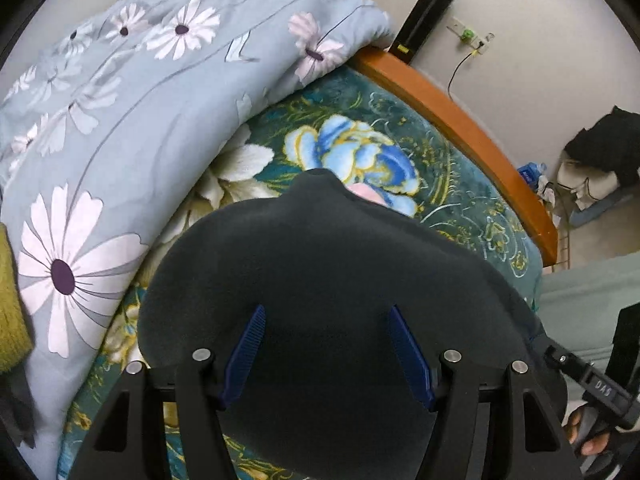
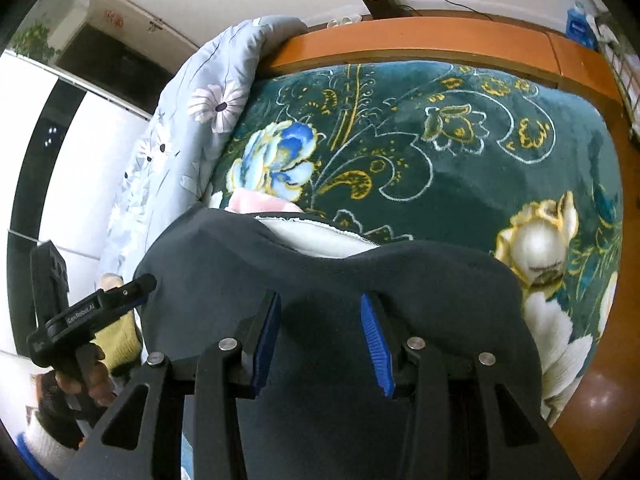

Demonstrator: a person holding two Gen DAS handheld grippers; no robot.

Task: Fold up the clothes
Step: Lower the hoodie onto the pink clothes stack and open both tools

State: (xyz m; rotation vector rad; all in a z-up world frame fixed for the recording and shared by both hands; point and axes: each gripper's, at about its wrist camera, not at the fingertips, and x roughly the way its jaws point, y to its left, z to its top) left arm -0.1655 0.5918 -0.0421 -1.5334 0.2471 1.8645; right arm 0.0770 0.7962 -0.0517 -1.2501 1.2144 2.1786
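A dark grey fleece garment (image 1: 320, 260) lies on the green flowered blanket (image 1: 440, 168), and also shows in the right wrist view (image 2: 320, 264). A white lining (image 2: 316, 236) shows at its far edge, with a pink cloth (image 2: 260, 204) beyond it. My left gripper (image 1: 326, 312) is open, its blue pads (image 1: 246, 352) just over the garment with cloth between them. My right gripper (image 2: 320, 300) is open too, its pads (image 2: 376, 340) over the garment's near part. Whether the fingertips touch the cloth I cannot tell.
A pale blue daisy quilt (image 1: 120, 120) is heaped at the left. The orange wooden bed frame (image 1: 460, 120) runs along the far side, a black post (image 1: 424, 16) behind it. A yellow-green cloth (image 1: 10, 300) sits at the far left. The left gripper's handle (image 2: 80, 320) shows in the right view.
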